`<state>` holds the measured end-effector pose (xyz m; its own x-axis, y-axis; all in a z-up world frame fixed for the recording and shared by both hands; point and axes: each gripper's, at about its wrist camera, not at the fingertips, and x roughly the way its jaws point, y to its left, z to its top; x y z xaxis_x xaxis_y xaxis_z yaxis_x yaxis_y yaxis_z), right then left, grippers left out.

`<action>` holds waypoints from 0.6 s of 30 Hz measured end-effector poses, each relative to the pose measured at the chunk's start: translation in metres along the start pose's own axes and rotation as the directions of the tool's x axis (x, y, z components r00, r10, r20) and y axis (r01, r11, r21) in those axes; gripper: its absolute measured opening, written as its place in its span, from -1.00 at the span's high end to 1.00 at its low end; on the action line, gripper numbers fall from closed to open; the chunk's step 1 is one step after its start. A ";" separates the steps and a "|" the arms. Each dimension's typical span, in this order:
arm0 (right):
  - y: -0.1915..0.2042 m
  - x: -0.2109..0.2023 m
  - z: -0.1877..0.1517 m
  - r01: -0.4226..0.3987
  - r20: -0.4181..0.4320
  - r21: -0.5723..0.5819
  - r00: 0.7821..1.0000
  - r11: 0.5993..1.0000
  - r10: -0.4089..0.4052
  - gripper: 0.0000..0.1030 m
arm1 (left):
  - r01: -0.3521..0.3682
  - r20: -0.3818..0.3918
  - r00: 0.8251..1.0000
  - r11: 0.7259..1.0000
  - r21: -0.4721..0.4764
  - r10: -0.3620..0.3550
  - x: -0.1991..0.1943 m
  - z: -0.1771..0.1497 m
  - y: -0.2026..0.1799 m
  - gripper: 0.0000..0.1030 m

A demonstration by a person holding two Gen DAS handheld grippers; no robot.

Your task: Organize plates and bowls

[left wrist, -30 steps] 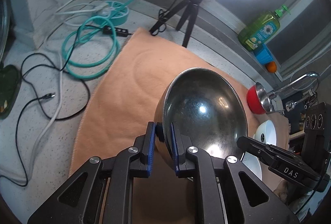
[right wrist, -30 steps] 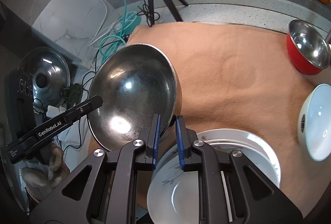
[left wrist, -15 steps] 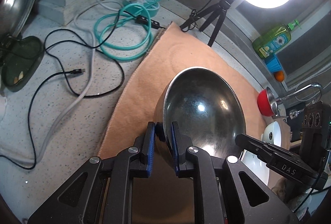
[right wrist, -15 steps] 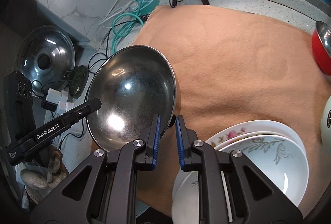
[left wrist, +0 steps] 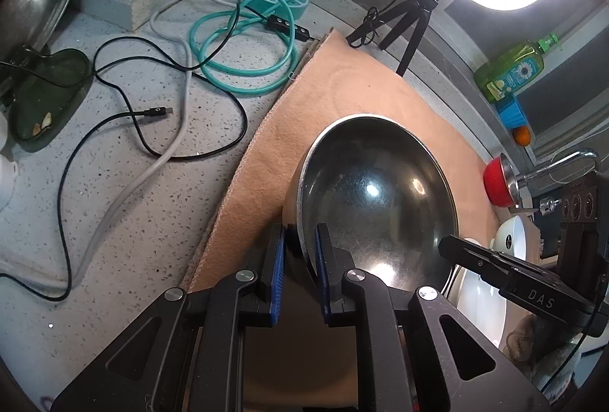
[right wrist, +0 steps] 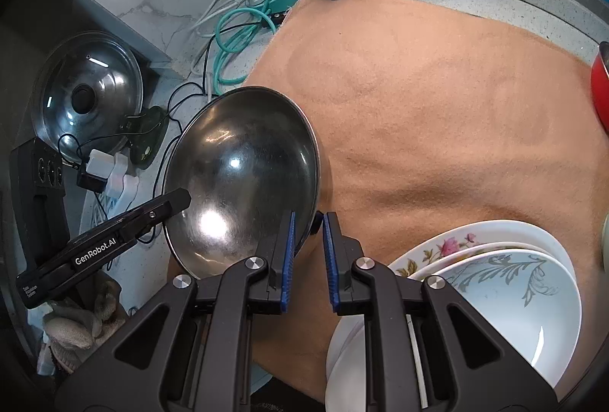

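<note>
Overhead, dull scuffed steel bowl (left wrist: 375, 199), both grippers clamped

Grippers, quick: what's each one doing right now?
Left gripper: shut on the steel bowl, fingers either side of its rim.
Right gripper: shut on the same bowl's opposite rim.

Steel bowl (left wrist: 377, 199): polished metal w/ glossy, faintly scuffed inside. Towel (right wrist: 437, 100): matt, fuzzy peach cloth. Counter (left wrist: 125, 191): smooth speckled stone. Plates (right wrist: 506, 298): glossy glazed ceramic. Gripper pads (right wrist: 288, 256): ribbed blue, prob. rubber.
</note>
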<state>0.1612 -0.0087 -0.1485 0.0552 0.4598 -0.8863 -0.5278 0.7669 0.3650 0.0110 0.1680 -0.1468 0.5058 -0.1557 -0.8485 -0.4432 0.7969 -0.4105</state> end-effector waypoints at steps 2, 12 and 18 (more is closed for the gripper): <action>-0.001 0.001 0.000 0.000 -0.004 -0.002 1.000 1.000 0.000 0.71 | 0.002 -0.003 1.000 1.000 0.002 -0.002 0.000 0.002 -0.001 0.74; -0.008 -0.015 0.000 0.030 0.047 -0.013 0.998 0.999 -0.029 0.17 | 0.006 0.011 1.000 1.000 0.009 -0.006 -0.011 0.007 0.000 0.74; -0.025 -0.036 -0.001 0.011 0.090 0.038 0.996 0.999 -0.015 0.11 | 0.014 0.037 0.999 1.000 0.018 -0.014 -0.021 0.011 -0.007 0.74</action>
<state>0.1718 -0.0450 -0.1263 0.1387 0.4868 -0.8624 -0.4947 0.7885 0.3655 0.0118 0.1728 -0.1225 0.5388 -0.1456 -0.8297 -0.4230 0.8050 -0.4159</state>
